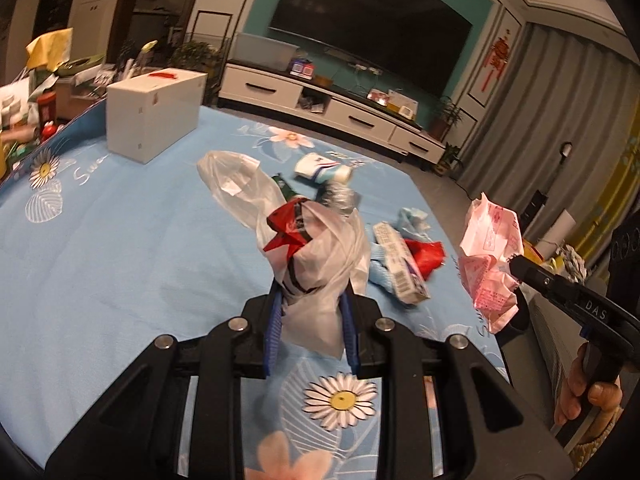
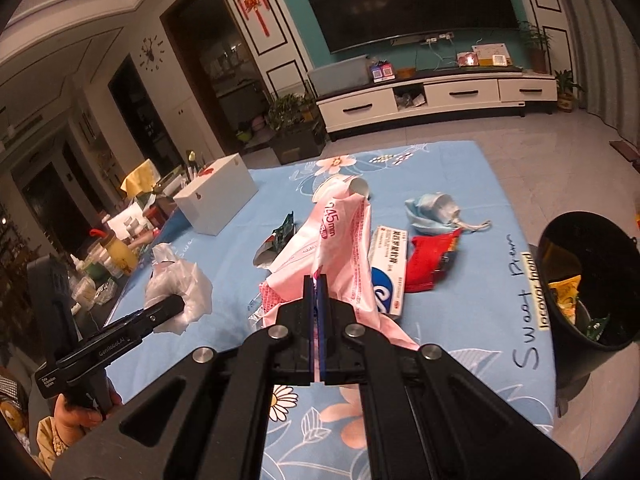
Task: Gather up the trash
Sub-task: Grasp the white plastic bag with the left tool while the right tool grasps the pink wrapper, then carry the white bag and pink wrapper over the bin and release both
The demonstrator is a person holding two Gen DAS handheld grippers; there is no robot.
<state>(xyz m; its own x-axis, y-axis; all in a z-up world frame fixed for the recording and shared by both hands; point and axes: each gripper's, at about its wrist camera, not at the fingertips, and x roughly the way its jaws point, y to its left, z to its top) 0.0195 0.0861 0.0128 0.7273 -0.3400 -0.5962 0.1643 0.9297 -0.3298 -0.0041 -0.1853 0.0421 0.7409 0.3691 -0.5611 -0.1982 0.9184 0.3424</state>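
Black bin [image 2: 560, 304] holds yellow and green wrappers, its depths too dark; left gripper [image 1: 310, 300] clamps a clear plastic bag [image 1: 320, 264], right gripper [image 2: 317, 280] pinches a pink wrapper [image 2: 340, 240].

right gripper [image 2: 319, 280] fingers pinch pink wrapper [image 2: 340, 240] | black bin [image 2: 560, 320] right

Bare blue cloth [image 2: 460, 184] between white box [image 2: 216, 200] and black bin [image 2: 560, 316]; litter clutters the middle.
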